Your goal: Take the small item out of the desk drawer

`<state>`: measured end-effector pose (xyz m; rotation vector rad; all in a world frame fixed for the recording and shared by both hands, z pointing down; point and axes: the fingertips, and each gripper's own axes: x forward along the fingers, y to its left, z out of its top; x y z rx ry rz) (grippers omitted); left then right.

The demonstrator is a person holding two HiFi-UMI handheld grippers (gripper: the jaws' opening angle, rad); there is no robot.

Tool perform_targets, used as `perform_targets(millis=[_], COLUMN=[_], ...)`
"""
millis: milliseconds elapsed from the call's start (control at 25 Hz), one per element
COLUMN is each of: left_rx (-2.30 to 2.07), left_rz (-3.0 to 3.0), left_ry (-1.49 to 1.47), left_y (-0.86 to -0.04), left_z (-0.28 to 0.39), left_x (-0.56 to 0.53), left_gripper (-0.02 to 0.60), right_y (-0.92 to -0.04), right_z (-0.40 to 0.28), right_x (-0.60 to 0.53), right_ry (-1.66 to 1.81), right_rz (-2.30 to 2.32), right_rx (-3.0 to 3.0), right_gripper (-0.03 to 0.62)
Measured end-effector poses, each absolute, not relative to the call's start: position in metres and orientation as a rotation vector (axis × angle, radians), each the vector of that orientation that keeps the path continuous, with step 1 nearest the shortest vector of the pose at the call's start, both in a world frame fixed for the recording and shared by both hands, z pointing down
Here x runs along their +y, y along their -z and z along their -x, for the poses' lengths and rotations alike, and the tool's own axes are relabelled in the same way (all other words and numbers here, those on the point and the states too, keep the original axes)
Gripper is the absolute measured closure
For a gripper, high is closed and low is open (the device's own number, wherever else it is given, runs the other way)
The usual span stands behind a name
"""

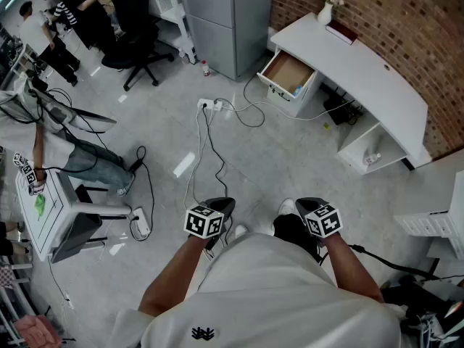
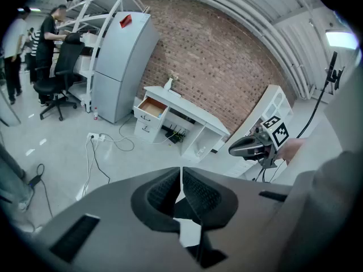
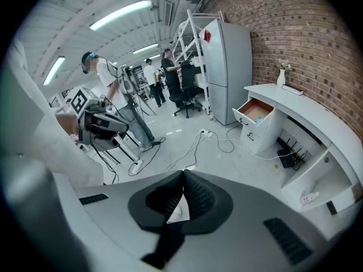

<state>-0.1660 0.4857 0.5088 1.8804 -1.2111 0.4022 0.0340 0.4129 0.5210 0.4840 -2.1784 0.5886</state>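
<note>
- The left tool (image 2: 181, 177) and the right tool (image 3: 182, 180) each have their jaws pressed together with nothing between them; whichever one reaches in must spread first, or it will only shove the item about
- The drawer (image 1: 288, 73) stands pulled out on the far side of the room, well apart from both tools, so the whole approach is yet to be made
- Cables (image 1: 217, 122) and a power strip (image 1: 210, 105) lie on the floor between the person and the white bench (image 1: 362, 67); a foot could snag them on the way
- A tool coming in steeply could likely knock the drawer's walls or push it shut
- The drawer shows a bare brown bottom, with the small blue item (image 1: 297, 90) in its near right corner
- The bench's open shelf (image 1: 380, 140), right of the drawer, holds a small pale thing, too small to identify
</note>
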Motion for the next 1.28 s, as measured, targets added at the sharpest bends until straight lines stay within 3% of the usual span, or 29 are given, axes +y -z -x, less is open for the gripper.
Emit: perform_targets(millis=[680, 920, 1000, 1080, 1280], left_rx=[-1.202, -1.19, -1.193, -1.187, -1.173], left_rz=[-1.916, -1.972, -1.987, -2.008, -2.039], left_ry=[-0.574, -0.648, -0.657, -0.662, -0.689], left_y=[-0.526, -0.521, -0.528, -0.545, -0.576], left_z=[0.131, 0.071, 0.057, 0.059, 0.069], left_x=[0.285, 0.158, 0.128, 0.118, 0.065], left_gripper=[0.549, 0.549, 0.549, 0.548, 0.548], right_y=[-0.543, -0.539, -0.553, -0.575, -0.607], right_z=[-0.035, -0.09, -0.107, -0.109, -0.11], right_x=[0.219, 0.12, 0.102, 0.102, 0.08], right_ry=[-0.638, -0.616, -0.618, -0.629, -0.684], right_rz=[-0.399, -0.421, -0.437, -0.481, -0.547], right_rx=[-2.279, -2.325, -2.315, -2.297, -2.265], right_gripper=[0.565, 0.56, 0.54, 0.476, 0.476])
